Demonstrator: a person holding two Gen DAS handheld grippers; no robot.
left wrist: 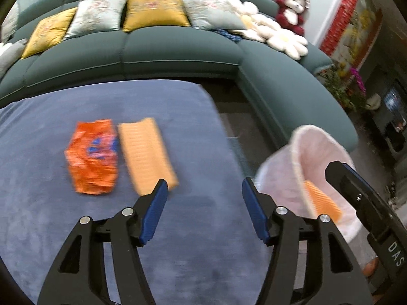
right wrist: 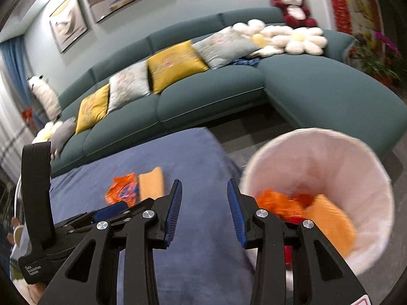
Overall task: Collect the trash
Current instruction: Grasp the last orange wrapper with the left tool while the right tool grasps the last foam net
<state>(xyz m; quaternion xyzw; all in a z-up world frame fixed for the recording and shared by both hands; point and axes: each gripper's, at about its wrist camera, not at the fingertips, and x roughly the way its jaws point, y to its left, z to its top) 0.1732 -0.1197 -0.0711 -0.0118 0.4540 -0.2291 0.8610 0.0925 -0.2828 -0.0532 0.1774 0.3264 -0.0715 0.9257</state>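
Blue-padded and spread wide with nothing between its fingers, the left gripper (left wrist: pixel 204 190) hangs over a blue cloth-covered table (left wrist: pixel 101 228). Just ahead of its left fingertip lies a pale orange ribbed wrapper (left wrist: pixel 146 152), whose near end sits right at that fingertip in the left wrist view; whether they touch cannot be told. Beside that wrapper, further to the left, a crumpled orange snack bag (left wrist: pixel 92 156) with blue print lies flat on the cloth, the two pieces almost edge to edge.

To the right of the left gripper, off the table's edge, stands a white-lined trash bin (left wrist: pixel 300 157). The right gripper (right wrist: pixel 204 190) is also open and empty, its right finger just in front of the bin's near rim (right wrist: pixel 254 157) in its own view. Inside the bin lie an orange crumpled wrapper (right wrist: pixel 277 200) and a pale orange ribbed piece (right wrist: pixel 330 223), with something red beneath them, too blurred to name.

Beyond the table curves a dark green sofa (left wrist: pixel 178 48) with yellow and grey cushions.
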